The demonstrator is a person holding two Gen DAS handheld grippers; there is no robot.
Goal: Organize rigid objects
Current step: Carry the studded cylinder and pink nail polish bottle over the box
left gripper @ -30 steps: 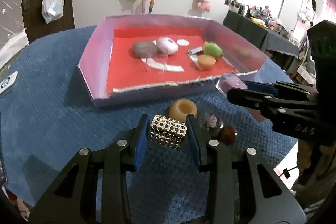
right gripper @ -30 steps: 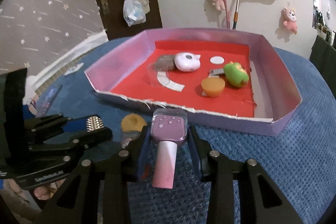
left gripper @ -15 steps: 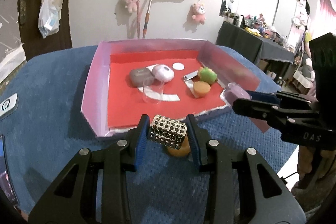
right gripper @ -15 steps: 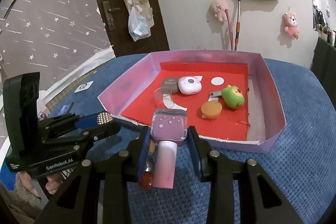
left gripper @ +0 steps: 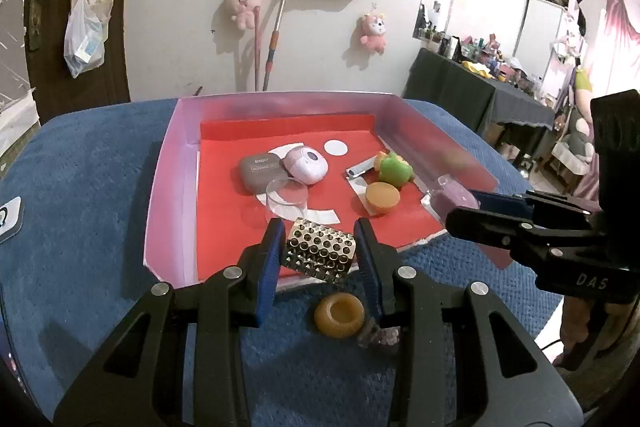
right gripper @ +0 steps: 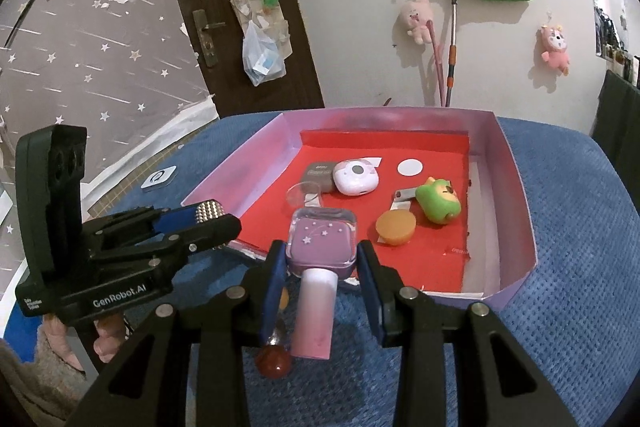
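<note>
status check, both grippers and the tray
Left gripper shut on studded block. Right gripper shut on purple bottle. Both near tray front wall. Path open.

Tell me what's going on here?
A person is sorting small items into a pink tray. The left tool grips a studded block over the tray's near edge; the right tool grips a purple bottle beside it. An amber ring and a red bead remain on the blue cloth.

A blue textured cloth surface (left gripper: pixel 92 195) carries a shallow pink-walled, red-floored tray (left gripper: pixel 168 179), a tan ring-shaped piece (left gripper: pixel 339 314), a red-brown bead (right gripper: pixel 273 363) and a small white card (right gripper: pixel 159 178).
</note>
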